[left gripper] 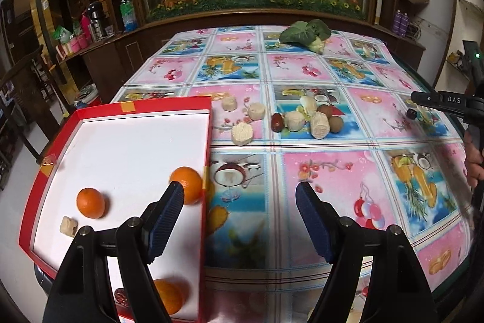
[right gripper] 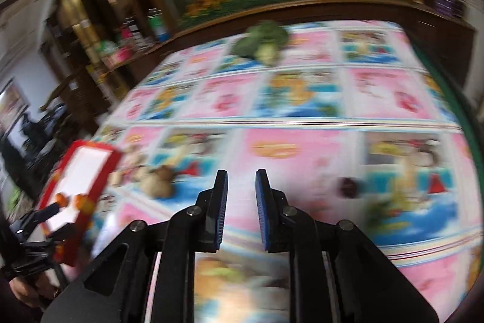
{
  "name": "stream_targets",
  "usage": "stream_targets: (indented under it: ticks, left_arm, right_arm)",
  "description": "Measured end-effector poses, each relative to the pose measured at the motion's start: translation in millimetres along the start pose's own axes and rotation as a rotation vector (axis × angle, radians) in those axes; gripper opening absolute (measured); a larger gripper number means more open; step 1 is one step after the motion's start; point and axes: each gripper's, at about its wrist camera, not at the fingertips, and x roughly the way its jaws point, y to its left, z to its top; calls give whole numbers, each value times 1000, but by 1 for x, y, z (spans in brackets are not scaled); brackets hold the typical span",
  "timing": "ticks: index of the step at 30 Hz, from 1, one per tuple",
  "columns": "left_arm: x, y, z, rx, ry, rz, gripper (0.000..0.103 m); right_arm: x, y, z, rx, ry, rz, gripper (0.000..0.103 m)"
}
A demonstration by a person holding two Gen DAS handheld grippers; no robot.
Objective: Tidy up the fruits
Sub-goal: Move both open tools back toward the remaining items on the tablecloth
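Note:
A red box lid with a white inside [left gripper: 127, 147] lies at the table's left and holds three oranges [left gripper: 90, 202] [left gripper: 188, 184] [left gripper: 168, 295] and a beige chunk [left gripper: 68, 226]. My left gripper [left gripper: 240, 196] is open and empty, its left finger over the lid's right rim. On the cloth lie beige chunks [left gripper: 242, 133], a red date [left gripper: 276, 120] and brown round fruits [left gripper: 335, 123]. My right gripper [right gripper: 241, 180] is open a little, empty, above the cloth; this view is blurred. A dark fruit [right gripper: 349, 186] lies right of it and also shows in the left wrist view [left gripper: 411, 113].
A leafy green vegetable [left gripper: 305, 34] lies at the table's far edge. The right gripper's tip [left gripper: 438, 100] shows at the right in the left wrist view. A wooden cabinet with bottles [left gripper: 96, 20] stands behind left. The lid also shows in the right wrist view [right gripper: 78, 180].

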Motion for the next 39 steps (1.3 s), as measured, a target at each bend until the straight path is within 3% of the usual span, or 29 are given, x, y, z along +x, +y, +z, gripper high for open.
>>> stream_targets:
  ticks: [4, 8, 12, 26, 33, 39]
  left_arm:
    - [0, 7, 0, 2, 7, 14, 76]
    - [-4, 39, -2, -60, -4, 85, 76]
    - [-4, 53, -6, -100, 1, 107, 76]
    - [6, -13, 2, 26, 10, -51, 76]
    - [49, -56, 32, 98, 45, -136, 76]
    - [73, -69, 37, 90, 100, -186, 74]
  right_arm:
    - [4, -34, 3, 85, 45, -75, 20]
    - [9, -36, 0, 87, 88, -96, 20]
    - [10, -37, -1, 88, 100, -106, 20]
    - [9, -53, -1, 143, 108, -138, 20]
    - [6, -79, 1, 239, 128, -108, 20]
    - [10, -85, 2, 276, 149, -82, 20]
